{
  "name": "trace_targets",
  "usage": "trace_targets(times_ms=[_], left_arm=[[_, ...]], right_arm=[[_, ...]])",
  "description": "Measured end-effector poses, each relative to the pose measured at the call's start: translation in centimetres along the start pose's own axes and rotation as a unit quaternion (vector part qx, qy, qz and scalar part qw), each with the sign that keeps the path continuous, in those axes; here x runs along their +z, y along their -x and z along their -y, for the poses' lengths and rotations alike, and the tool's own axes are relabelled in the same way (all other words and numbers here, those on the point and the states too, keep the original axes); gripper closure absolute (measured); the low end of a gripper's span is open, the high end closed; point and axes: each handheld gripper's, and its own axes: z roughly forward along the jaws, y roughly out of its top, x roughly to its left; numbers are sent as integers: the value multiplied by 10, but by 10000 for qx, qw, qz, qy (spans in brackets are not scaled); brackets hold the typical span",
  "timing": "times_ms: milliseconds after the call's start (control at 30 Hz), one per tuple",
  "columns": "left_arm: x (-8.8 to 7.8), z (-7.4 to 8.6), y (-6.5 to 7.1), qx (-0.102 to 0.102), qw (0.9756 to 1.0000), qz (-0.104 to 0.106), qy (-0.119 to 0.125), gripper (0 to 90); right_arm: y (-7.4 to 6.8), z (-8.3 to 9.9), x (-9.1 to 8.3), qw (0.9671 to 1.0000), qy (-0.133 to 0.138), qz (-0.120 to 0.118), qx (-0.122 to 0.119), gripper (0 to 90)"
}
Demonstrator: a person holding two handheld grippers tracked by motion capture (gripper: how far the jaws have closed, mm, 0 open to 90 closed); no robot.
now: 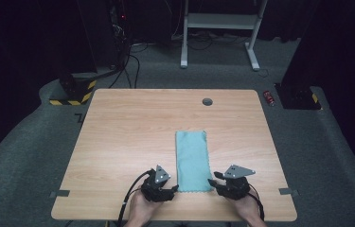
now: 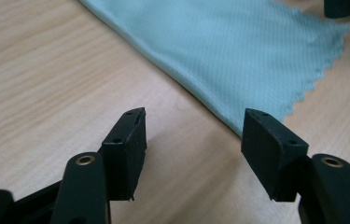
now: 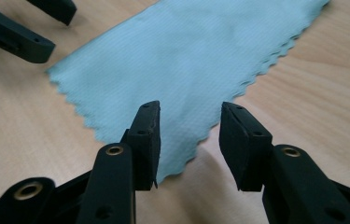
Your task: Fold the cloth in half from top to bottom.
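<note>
On the pale wood tabletop (image 1: 118, 142), ringed by grey carpet (image 1: 23, 156) and dark room, the left tongs (image 1: 171, 189) stand wide open, empty, beside the folded teal cloth (image 1: 192, 161). The cloth lies flat near the front edge; right tongs (image 1: 211, 181) gape over its corner, gripping nothing.

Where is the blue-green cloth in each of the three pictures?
High view: the cloth lies lengthwise near the table's front edge, between the two grippers.
Left gripper view: it fills the upper right.
Right gripper view: it spreads across the upper middle.
Shared landmark: its zigzag near edge.
</note>
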Motion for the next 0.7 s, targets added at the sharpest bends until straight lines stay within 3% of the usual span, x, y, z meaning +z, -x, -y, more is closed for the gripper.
trace_targets(times_ms=[200,400,533,700], left_arm=[[24,-32,-40,-686,9976,-34,85,404],[49,-62,-69,-908,9954,-293,9,400],[64,-77,-84,-1175,9926,-308,4,397],[78,-95,-95,-1322,9907,-328,75,399]], right_arm=[[29,-18,17,9989,61,155,446,626],[57,-42,38,9955,170,237,903,645],[70,-58,55,9938,91,262,1080,648],[87,-71,72,9907,20,389,1305,643]])
